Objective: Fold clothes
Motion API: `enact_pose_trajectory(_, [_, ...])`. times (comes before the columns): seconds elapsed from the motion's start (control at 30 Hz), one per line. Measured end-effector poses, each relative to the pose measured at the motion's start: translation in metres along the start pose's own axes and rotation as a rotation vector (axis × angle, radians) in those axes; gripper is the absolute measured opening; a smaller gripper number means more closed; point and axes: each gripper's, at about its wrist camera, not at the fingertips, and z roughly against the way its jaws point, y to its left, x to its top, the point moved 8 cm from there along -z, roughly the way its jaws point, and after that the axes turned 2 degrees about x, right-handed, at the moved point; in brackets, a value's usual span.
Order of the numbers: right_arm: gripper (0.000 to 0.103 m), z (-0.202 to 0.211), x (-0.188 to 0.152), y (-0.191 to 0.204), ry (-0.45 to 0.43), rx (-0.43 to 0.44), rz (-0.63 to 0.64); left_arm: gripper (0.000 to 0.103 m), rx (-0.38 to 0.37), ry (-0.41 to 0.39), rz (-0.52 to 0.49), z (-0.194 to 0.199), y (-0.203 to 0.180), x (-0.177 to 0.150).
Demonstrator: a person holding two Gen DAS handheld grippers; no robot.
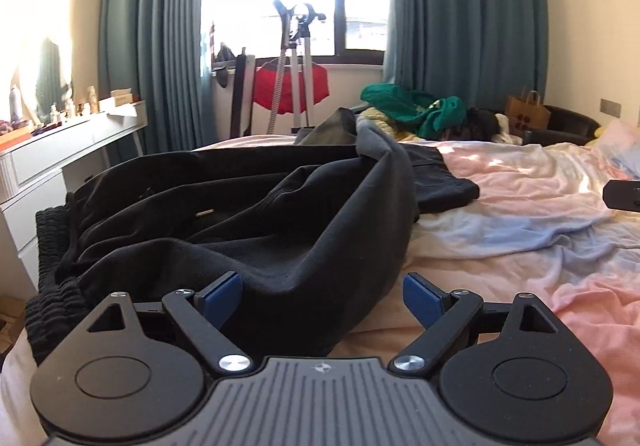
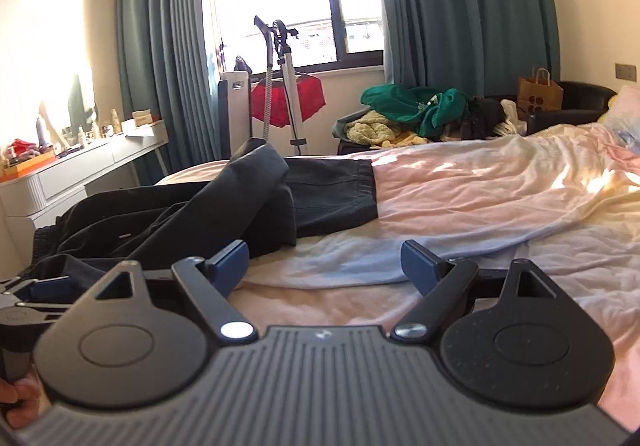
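Jaws spread on both grippers — black garment [image 1: 240,214] lies bunched between the left pair, left of the right's.

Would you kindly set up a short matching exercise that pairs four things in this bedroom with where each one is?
Things:
1. black trousers
2. green garment
3. red garment
4. brown paper bag

Places:
A. hanging below the window, behind the stand
B. on top of the clothes heap past the far edge of the bed
C. by the dark armchair at the right wall
D. crumpled on the bed, just ahead of the left gripper

Pairs: 1-D, 2-B, 3-A, 4-C
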Motion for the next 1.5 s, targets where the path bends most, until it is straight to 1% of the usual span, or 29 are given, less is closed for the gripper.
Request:
enact_pose_trajectory(0.13, [0.085,0.005,0.0,-0.019,0.014,-0.02,-0.075,0.089,-0.028,-0.004,0.024,-0.016,-0.01,0.008])
enact_pose_trajectory(0.23, [0.085,0.003,0.001,-0.032,0.019,-0.028,-0.122,0.088,-0.025,-0.005,0.032,-0.031,-0.016,0.012])
enact_pose_trajectory(0.3, [0.085,0.0,0.001,-0.038,0.024,-0.031,-0.153,0.085,-0.035,-0.005,0.022,-0.041,-0.023,0.019])
enact_pose_trajectory(0.4, [0.085,-0.007,-0.001,-0.044,0.034,-0.027,-0.175,0.084,-0.034,-0.026,0.014,-0.057,-0.034,0.037])
enact_pose_trajectory(0.47, [0.085,-0.013,-0.004,-0.048,0.049,-0.025,-0.184,0.084,-0.035,-0.042,0.032,-0.072,-0.042,0.055])
enact_pose_trajectory(0.53, [0.085,-0.021,-0.007,-0.053,0.064,-0.03,-0.197,0.084,-0.037,-0.043,0.061,-0.094,-0.051,0.075])
enact_pose_trajectory(0.6, [0.085,-0.027,-0.01,-0.06,0.069,-0.037,-0.218,0.083,-0.03,-0.022,0.077,-0.121,-0.06,0.093])
enact_pose_trajectory(0.63, [0.085,-0.03,-0.011,-0.064,0.073,-0.043,-0.228,0.082,-0.024,-0.008,0.081,-0.135,-0.064,0.102])
enact_pose_trajectory(0.7, [0.085,-0.037,-0.015,-0.072,0.087,-0.051,-0.252,0.078,0.022,0.02,0.07,-0.167,-0.072,0.121])
enact_pose_trajectory(0.83, [0.085,-0.052,-0.025,-0.085,0.127,-0.056,-0.3,0.076,0.12,0.051,-0.009,-0.224,-0.086,0.15])
enact_pose_trajectory(0.87, [0.085,-0.055,-0.026,-0.087,0.129,-0.057,-0.305,0.076,0.133,0.074,-0.027,-0.238,-0.089,0.153])
enact_pose_trajectory(0.9, [0.085,-0.058,-0.027,-0.089,0.128,-0.062,-0.307,0.071,0.145,0.101,-0.039,-0.251,-0.091,0.156])
enact_pose_trajectory(0.93, [0.085,-0.06,-0.028,-0.091,0.127,-0.066,-0.311,0.065,0.143,0.143,-0.018,-0.261,-0.091,0.155])
enact_pose_trajectory(0.97, [0.085,-0.063,-0.029,-0.093,0.13,-0.067,-0.317,0.052,0.14,0.185,0.002,-0.271,-0.091,0.154])
enact_pose_trajectory(1.0, [0.085,-0.066,-0.031,-0.095,0.134,-0.066,-0.326,0.046,0.138,0.22,0.022,-0.28,-0.091,0.154])
enact_pose_trajectory(1.03, [0.085,-0.07,-0.034,-0.097,0.142,-0.066,-0.335,0.042,0.137,0.209,0.036,-0.28,-0.091,0.155])
enact_pose_trajectory(1.07, [0.085,-0.074,-0.037,-0.098,0.152,-0.068,-0.341,0.026,0.134,0.199,0.046,-0.28,-0.092,0.156])
enact_pose_trajectory(1.1, [0.085,-0.077,-0.039,-0.099,0.162,-0.072,-0.343,0.006,0.119,0.192,0.034,-0.279,-0.096,0.156])
enact_pose_trajectory(1.17, [0.085,-0.081,-0.041,-0.102,0.167,-0.079,-0.348,0.003,0.091,0.178,-0.002,-0.271,-0.106,0.156])
enact_pose_trajectory(1.3, [0.085,-0.08,-0.037,-0.101,0.149,-0.078,-0.339,0.002,0.022,0.087,-0.103,-0.229,-0.132,0.161])
enact_pose_trajectory(1.37, [0.085,-0.076,-0.034,-0.1,0.137,-0.076,-0.332,0.002,-0.023,0.068,-0.135,-0.204,-0.142,0.165])
enact_pose_trajectory(1.43, [0.085,-0.07,-0.031,-0.099,0.125,-0.073,-0.321,0.001,-0.089,0.054,-0.158,-0.171,-0.151,0.165])
enact_pose_trajectory(1.5, [0.085,-0.064,-0.026,-0.097,0.103,-0.081,-0.295,0.001,-0.139,0.064,-0.164,-0.139,-0.154,0.157])
